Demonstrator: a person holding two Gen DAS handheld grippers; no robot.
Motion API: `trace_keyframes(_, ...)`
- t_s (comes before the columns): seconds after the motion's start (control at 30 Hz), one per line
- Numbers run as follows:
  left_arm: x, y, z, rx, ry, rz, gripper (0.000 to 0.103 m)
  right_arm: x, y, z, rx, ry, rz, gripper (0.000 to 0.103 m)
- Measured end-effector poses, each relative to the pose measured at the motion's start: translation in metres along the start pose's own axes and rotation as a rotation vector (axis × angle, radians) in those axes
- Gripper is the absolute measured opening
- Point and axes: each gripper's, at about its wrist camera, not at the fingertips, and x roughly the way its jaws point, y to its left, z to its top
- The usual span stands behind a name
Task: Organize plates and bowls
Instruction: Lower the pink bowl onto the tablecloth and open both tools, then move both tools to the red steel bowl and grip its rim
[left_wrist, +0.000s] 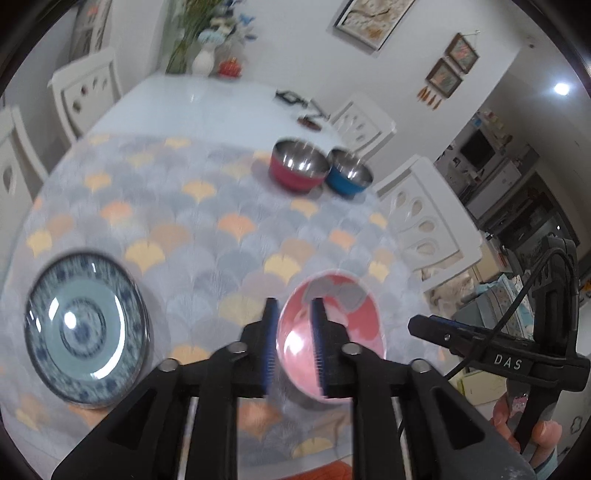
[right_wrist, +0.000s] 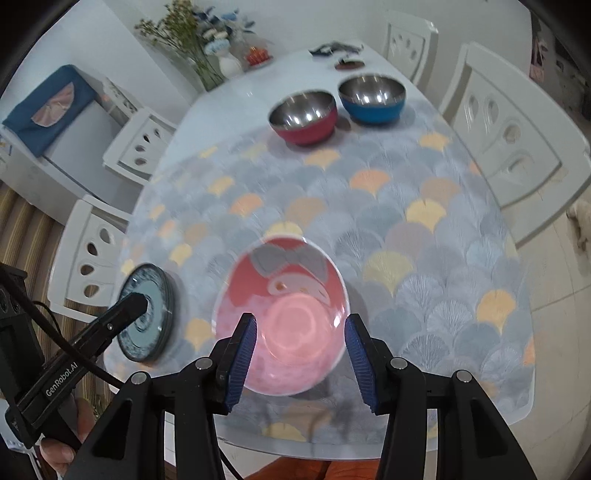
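Left wrist view, left hand-held gripper (left_wrist: 293, 341): jaws a little apart and empty, pads clear of the dish below.
Left wrist view, pink bowl (left_wrist: 332, 332): sits on the surface (left_wrist: 207, 236) right under the fingertips, slightly to the right of the gap; its near-left rim shows between the pads.
Left wrist view, blue patterned plates (left_wrist: 86, 330): a stack off to the left, well apart from the pink bowl.
Left wrist view, steel bowls: a red bowl (left_wrist: 299, 170) and a blue bowl (left_wrist: 349, 175) stand side by side at the far end, just beside each other.
Left wrist view, right hand-held gripper (left_wrist: 436, 326): comes in from the right, near the pink bowl.
Right wrist view, right hand-held gripper (right_wrist: 301, 358): jaws spread wider, nothing pinched; the pink bowl (right_wrist: 282, 314) lies straight ahead and below, centred in the gap.
Right wrist view, left hand-held gripper (right_wrist: 138, 301): reaches in from the left, its tip in front of the blue patterned plates (right_wrist: 147, 310).
Deciding relation: the pink bowl is round, so no long axis matters. Both grippers hang above it, but the right one is squarer on it and looks better placed to act. The steel bowls lie far ahead of both.
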Motion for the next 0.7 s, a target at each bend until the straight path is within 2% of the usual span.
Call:
trace_keyframes(0.13, -0.009, -0.006, 0.033, 0.023, -0.055, -0.003, 0.031, -0.018, 0.004, 0.018, -0.016, -0.04, 0.017, 0.049)
trace_keyframes(0.23, -0.006, -0.006, 0.06, 0.026, -0.081, 0.005, 0.04, -0.027, 0.0, 0.04, -0.006, -0.067, 0.035, 0.053)
trace_keyframes(0.33, 0.0, -0.003, 0.084, 0.022, -0.107, 0.014, 0.053, -0.027, -0.006, 0.073, 0.015, -0.082, 0.056, 0.058)
trace_keyframes(0.37, 0.004, 0.0, 0.096, 0.007, -0.115, 0.022, 0.065, -0.024, -0.008, 0.085, 0.022, -0.08, 0.06, 0.065)
trace_keyframes(0.4, 0.008, 0.003, 0.103, -0.01, -0.122, 0.023, 0.073, -0.02, -0.01, 0.099, 0.034, -0.075, 0.065, 0.068)
trace_keyframes(0.53, 0.038, 0.016, 0.135, -0.053, -0.104, 0.016, 0.074, 0.001, -0.016, 0.149, 0.072, -0.059, 0.102, 0.068)
trace_keyframes(0.7, 0.097, 0.025, 0.171, -0.09, -0.046, -0.003, 0.071, 0.048, -0.025, 0.198, 0.084, -0.027, 0.066, 0.068)
